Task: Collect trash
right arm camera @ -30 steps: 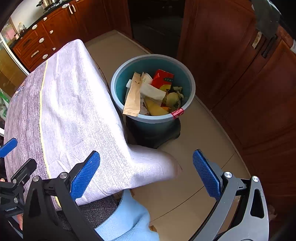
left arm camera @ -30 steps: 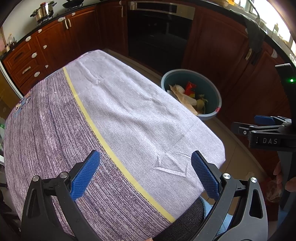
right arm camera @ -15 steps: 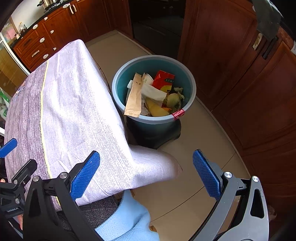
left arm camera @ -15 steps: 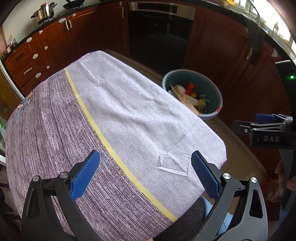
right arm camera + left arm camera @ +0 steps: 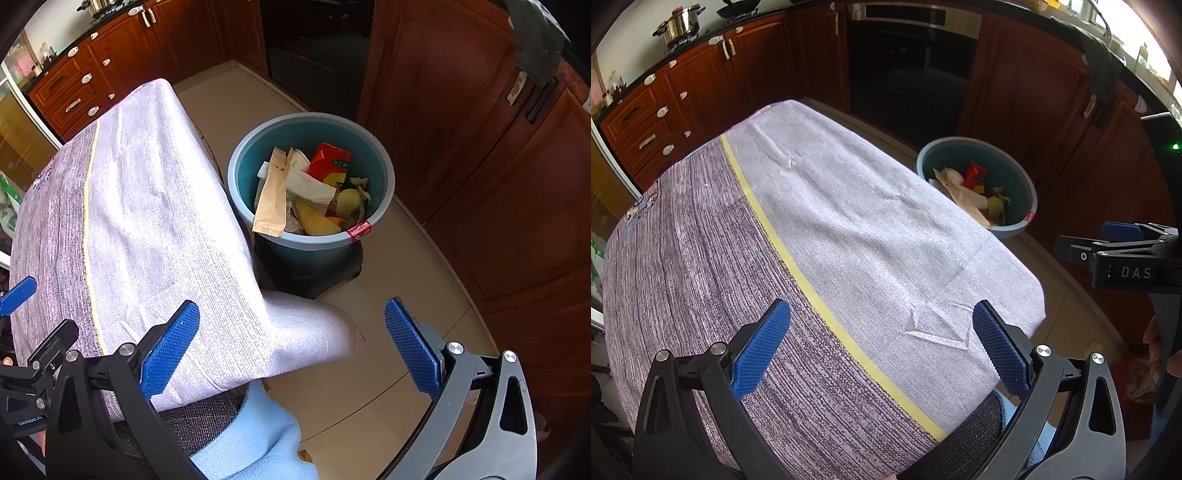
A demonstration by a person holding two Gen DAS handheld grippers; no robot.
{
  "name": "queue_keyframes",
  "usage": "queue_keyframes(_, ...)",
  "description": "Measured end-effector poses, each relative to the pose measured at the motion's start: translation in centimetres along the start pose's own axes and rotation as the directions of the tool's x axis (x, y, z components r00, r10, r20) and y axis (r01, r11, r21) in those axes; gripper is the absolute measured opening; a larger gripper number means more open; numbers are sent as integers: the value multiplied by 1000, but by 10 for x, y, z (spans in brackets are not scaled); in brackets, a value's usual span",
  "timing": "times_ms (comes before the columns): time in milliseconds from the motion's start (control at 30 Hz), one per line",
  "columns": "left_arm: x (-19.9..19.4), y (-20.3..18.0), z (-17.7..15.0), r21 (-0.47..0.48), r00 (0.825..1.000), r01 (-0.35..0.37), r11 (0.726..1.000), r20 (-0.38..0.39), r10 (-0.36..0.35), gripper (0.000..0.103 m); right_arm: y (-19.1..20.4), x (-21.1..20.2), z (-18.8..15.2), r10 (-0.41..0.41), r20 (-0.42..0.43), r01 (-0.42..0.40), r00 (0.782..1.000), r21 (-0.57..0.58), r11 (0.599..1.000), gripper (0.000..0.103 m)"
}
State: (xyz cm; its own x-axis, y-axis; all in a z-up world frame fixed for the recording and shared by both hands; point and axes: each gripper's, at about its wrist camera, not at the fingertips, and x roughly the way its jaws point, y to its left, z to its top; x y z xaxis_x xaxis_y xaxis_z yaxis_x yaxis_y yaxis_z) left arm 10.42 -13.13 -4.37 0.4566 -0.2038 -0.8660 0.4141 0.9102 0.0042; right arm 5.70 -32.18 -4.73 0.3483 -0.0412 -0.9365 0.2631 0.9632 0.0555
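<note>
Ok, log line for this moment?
left gripper: open, empty, over table | right gripper: open, empty | bin: on floor beside table, holds trash | table: no trash visible

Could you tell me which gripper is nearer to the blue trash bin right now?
Right. The right gripper hangs open past the table's corner, the blue trash bin on the floor just ahead. The left gripper, also open, hovers over the tablecloth, the bin beyond the table's far edge.

Change over the last second — slight. In the left wrist view the desk (image 5: 849, 236) and the trash bin (image 5: 1015, 184) are displaced a little downward and rightward; in the right wrist view the bin (image 5: 384, 173) is likewise shifted marginally — lower and rightward.
</note>
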Motion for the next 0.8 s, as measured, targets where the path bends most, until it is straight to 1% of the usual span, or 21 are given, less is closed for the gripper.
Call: queue_keyframes(800,3,2,-4,-2,1000,-9,1000,-9,9,99,3,2,1,4,-7,-4,1000,-14,1000,96)
